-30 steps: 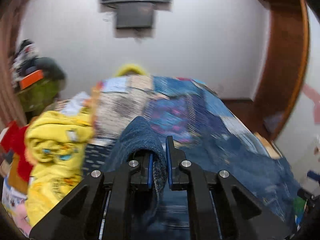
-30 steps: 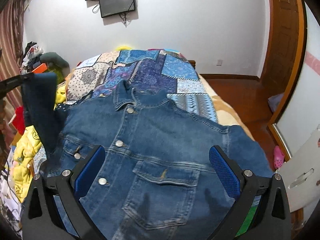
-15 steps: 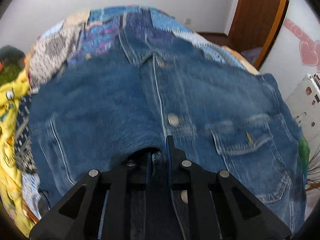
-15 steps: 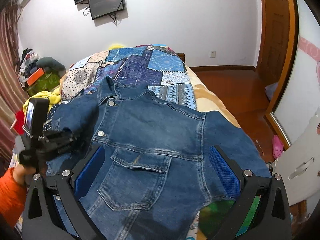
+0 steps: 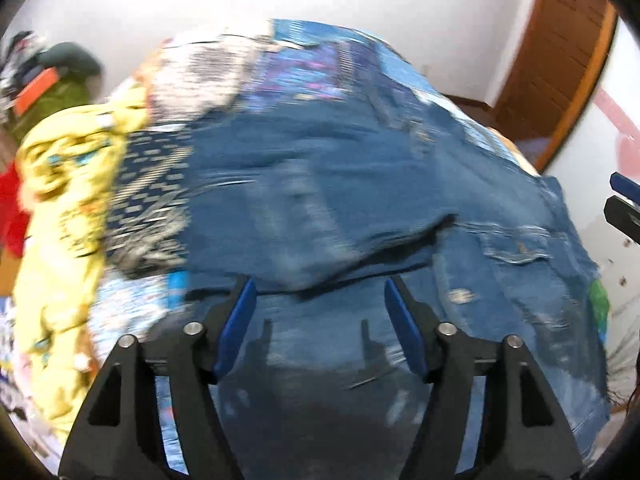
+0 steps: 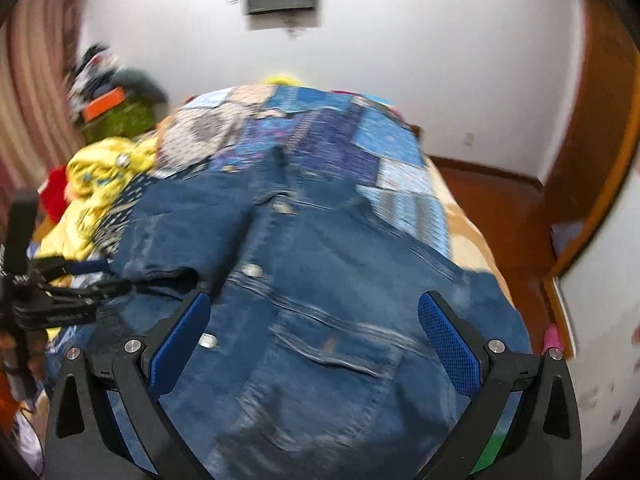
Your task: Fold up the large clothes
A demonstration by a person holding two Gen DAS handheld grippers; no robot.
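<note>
A blue denim jacket (image 6: 320,280) lies front up on the patchwork quilt (image 6: 340,140) of a bed. Its left sleeve (image 5: 320,208) is folded across the chest. My left gripper (image 5: 320,312) is open and empty just above the jacket's lower part, near the sleeve cuff; it also shows at the left in the right wrist view (image 6: 80,288). My right gripper (image 6: 314,336) is open and empty above the jacket's chest pocket (image 6: 340,344); its tip shows at the right edge of the left wrist view (image 5: 624,200).
A yellow garment (image 5: 68,184) and red cloth (image 5: 10,208) are piled at the bed's left side. A green bag with clutter (image 6: 116,116) stands by the curtain. A wooden door (image 6: 592,140) and bare floor (image 6: 500,208) are on the right.
My left gripper carried the sleeve over the jacket's front, let it go and opened. The sleeve now lies across the chest. The right gripper stayed open.
</note>
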